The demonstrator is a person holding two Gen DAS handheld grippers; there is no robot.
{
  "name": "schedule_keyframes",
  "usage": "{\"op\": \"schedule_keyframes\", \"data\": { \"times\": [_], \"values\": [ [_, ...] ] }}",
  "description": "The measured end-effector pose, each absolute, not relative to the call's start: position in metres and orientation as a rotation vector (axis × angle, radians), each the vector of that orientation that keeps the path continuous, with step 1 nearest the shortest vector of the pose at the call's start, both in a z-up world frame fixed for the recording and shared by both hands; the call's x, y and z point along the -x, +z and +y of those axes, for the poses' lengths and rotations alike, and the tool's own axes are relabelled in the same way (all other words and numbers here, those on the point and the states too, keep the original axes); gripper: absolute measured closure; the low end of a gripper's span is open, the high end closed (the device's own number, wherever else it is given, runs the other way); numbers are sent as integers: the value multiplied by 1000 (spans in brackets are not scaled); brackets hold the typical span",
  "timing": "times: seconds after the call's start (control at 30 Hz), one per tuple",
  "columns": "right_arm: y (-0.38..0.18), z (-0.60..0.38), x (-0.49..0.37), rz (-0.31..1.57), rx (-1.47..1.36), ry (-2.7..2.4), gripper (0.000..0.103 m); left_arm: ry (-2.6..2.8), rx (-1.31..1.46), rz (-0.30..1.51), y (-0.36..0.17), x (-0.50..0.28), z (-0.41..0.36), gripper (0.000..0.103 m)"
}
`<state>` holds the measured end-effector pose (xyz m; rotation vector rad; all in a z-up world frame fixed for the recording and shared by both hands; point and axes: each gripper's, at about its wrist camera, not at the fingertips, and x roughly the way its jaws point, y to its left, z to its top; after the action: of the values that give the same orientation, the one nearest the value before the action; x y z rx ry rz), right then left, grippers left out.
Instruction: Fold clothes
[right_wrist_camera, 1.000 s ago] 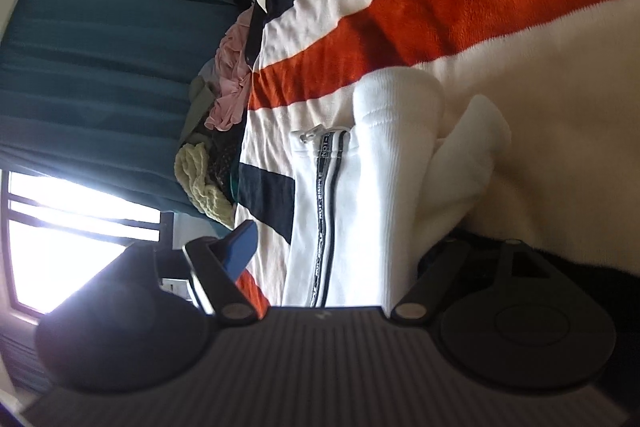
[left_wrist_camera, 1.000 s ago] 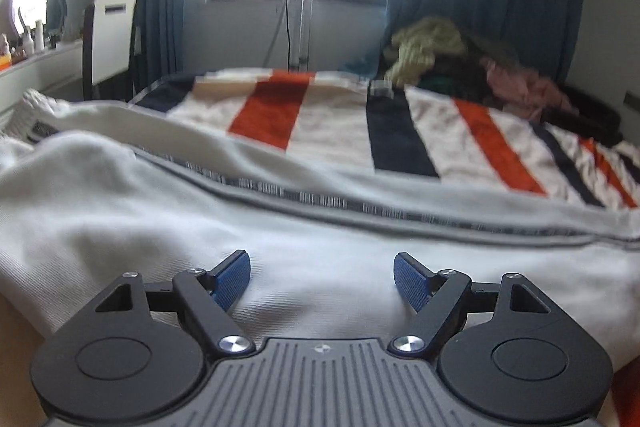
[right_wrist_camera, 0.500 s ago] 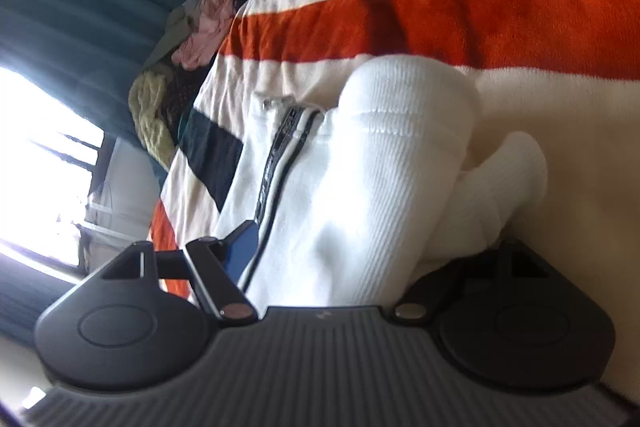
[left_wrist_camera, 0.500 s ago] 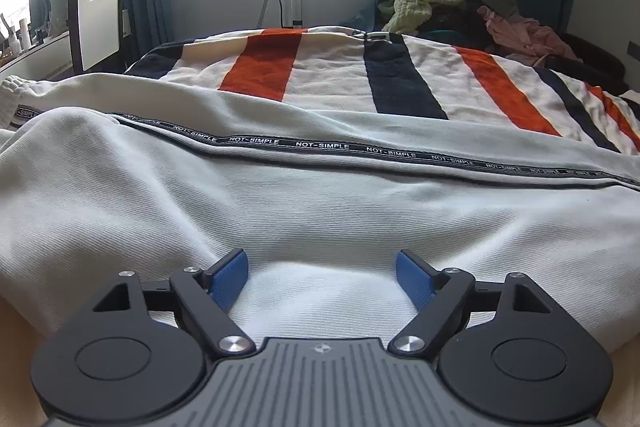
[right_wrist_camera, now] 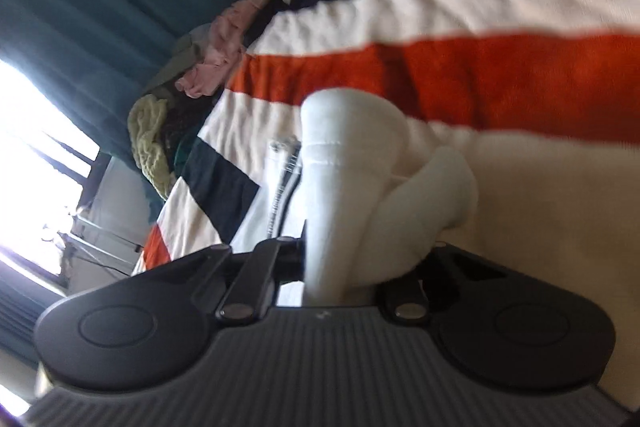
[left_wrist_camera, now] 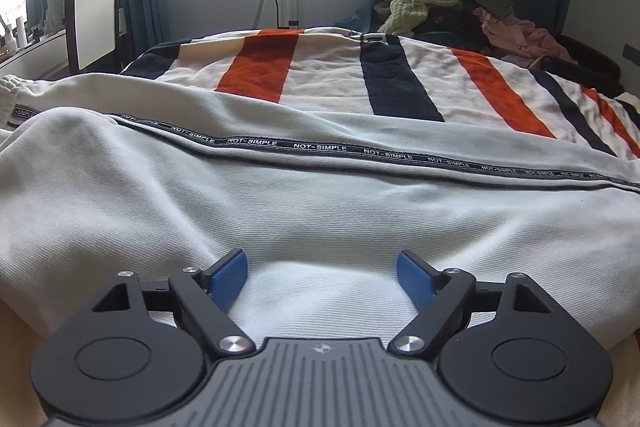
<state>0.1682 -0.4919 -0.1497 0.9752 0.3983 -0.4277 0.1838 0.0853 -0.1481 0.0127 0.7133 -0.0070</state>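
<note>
The black tape on your white pants (left_wrist_camera: pixel 280 211) reads "NOT-SIMPLE" over and over; they're spread across the striped bed (left_wrist_camera: pixel 328 75). Your left hand-held gripper (left_wrist_camera: pixel 322 277) hovers with jaws apart. Only the right view shows your right hand-held gripper (right_wrist_camera: pixel 340 267), which just clamped onto a bunched fold.

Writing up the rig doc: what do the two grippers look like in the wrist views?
Both match. The left gripper has a grey ribbed centre body with a small cross mark, two black teardrop side plates with round caps, black linkage arms on silver screws, and blue ribbed pads. The right gripper has the same grey and black build; its pads are hidden by white fabric. No cables, hands or sleeves show.
</note>
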Motion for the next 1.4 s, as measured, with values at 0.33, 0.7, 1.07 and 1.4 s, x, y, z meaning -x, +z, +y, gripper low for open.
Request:
{"op": "schedule_keyframes", "data": {
  "times": [0.33, 0.7, 1.07, 1.4],
  "values": [
    [-38, -324, -169, 112, -310, -216, 93, 38, 147, 652, -124, -172, 109, 19],
    [-103, -73, -149, 168, 175, 217, 93, 258, 448, 490, -70, -143, 201, 18],
    [-121, -30, -132, 129, 326, 307, 92, 185, 456, 505, -85, -156, 186, 18],
    [-127, -37, -131, 382, 195, 555, 49, 56, 506, 535, -97, -157, 181, 18]
  ]
}}
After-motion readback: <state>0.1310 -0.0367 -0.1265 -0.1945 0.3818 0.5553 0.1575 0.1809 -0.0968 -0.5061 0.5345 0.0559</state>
